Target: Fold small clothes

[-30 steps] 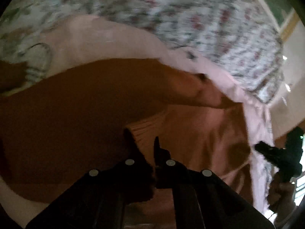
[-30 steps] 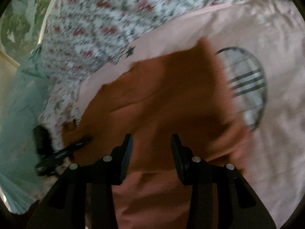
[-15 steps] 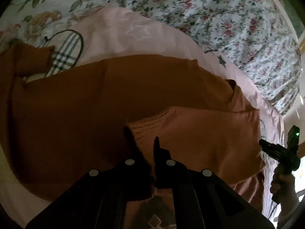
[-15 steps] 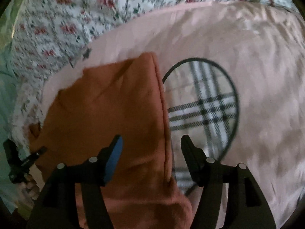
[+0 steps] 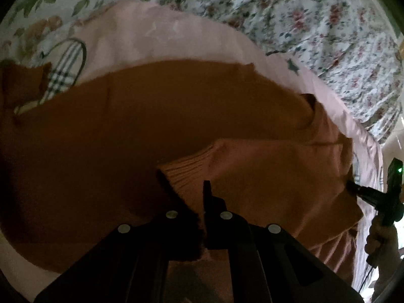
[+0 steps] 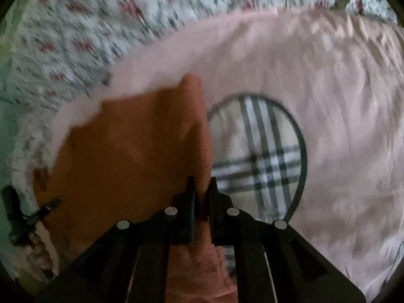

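Observation:
A rust-orange knit sweater [image 5: 151, 126] lies spread on a pink sheet [image 5: 156, 38]. My left gripper [image 5: 199, 194] is shut on the sweater's ribbed cuff [image 5: 186, 169], with the sleeve [image 5: 277, 174] folded across the body. In the right wrist view my right gripper [image 6: 202, 184] is shut on the sweater's side edge [image 6: 204, 139], with the sweater [image 6: 126, 151] stretching off to the left. The right gripper also shows at the far right of the left wrist view [image 5: 353, 189], at the sweater's edge.
The pink sheet carries a round plaid patch [image 6: 260, 159] just right of my right gripper. A floral bedspread [image 5: 303, 25] lies beyond the sheet. The other hand-held gripper [image 6: 32, 214] shows at the left edge of the right wrist view.
My right gripper moved to the sweater's side edge and its jaws closed on it. My left gripper stayed shut on the cuff, and its view steadied over the sweater.

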{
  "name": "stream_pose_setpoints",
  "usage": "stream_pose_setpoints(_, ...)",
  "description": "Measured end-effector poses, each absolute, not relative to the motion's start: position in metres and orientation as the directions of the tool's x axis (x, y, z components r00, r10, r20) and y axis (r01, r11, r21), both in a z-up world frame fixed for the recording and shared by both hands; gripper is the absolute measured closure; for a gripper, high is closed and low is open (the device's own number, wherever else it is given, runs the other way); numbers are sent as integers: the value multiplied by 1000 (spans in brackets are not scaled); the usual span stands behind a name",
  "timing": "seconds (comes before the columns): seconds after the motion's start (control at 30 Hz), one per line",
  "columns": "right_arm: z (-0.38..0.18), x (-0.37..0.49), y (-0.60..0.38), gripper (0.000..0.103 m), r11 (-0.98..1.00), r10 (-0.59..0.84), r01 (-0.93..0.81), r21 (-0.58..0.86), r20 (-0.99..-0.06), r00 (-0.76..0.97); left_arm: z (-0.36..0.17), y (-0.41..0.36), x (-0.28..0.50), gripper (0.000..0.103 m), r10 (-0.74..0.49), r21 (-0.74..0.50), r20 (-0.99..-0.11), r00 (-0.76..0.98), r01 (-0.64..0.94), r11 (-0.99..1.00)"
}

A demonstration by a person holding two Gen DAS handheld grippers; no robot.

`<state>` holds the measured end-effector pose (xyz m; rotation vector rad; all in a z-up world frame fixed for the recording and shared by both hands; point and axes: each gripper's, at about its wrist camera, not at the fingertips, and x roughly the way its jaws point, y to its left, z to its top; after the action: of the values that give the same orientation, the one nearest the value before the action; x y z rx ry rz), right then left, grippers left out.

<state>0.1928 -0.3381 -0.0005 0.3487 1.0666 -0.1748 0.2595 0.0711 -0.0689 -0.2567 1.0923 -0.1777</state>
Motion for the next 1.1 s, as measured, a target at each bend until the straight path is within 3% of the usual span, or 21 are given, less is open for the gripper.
stream_pose_setpoints(0.07, 3, 193, -334, 89, 935, -14, 319, 152, -885, 465, -69, 76, 258, 96, -276, -304, -850, 449, 10, 952)
stream_pose_setpoints(0.17, 33, 179, -314, 78, 936, -159, 349, 36, -842, 515, -67, 82, 252, 90, -258, -285, -852, 455, 10, 959)
stream_pose_setpoints(0.23, 43, 169, -295, 68, 957, -125, 285, 52, -812, 570, -68, 89, 249, 89, -254, -284, -855, 452, 0, 959)
stream_pose_setpoints(0.3, 29, 170, -274, 60, 980, -69, 194, 43, -842, 536, -68, 96, 245, 86, -249, -284, -857, 451, -10, 959)
stream_pose_setpoints(0.4, -5, 174, -283, 60, 967, -83, 251, 28, -903, 421, -60, 113, 233, 85, -220, -265, -856, 468, -32, 964)
stream_pose_setpoints(0.53, 9, 165, -280, 59, 955, -81, 292, 59, -892, 445, -35, 148, 217, 76, -180, -256, -828, 531, -73, 964)
stream_pose_setpoints(0.6, 22, 158, -268, 55, 964, -27, 244, 105, -875, 483, -23, 171, 216, 56, -131, -231, -819, 559, -113, 966)
stream_pose_setpoints(0.67, 32, 150, -259, 50, 968, 28, 201, 148, -864, 502, -14, 197, 221, 45, -71, -198, -816, 574, -163, 967)
stream_pose_setpoints(0.73, 38, 141, -242, 47, 973, 55, 166, 160, -860, 508, -6, 224, 233, 43, -5, -151, -815, 580, -205, 967)
stream_pose_setpoints(0.8, 39, 134, -229, 46, 974, 92, 135, 182, -861, 500, -1, 247, 248, 27, 61, -91, -819, 571, -233, 968)
stream_pose_setpoints(0.93, 29, 122, -203, 46, 973, 128, 108, 202, -870, 476, -1, 280, 285, 17, 182, 31, -828, 530, -281, 959)
stream_pose_setpoints(1.1, 20, 121, -191, 46, 972, 138, 110, 207, -885, 444, -23, 304, 334, 18, 250, 135, -865, 434, -277, 951)
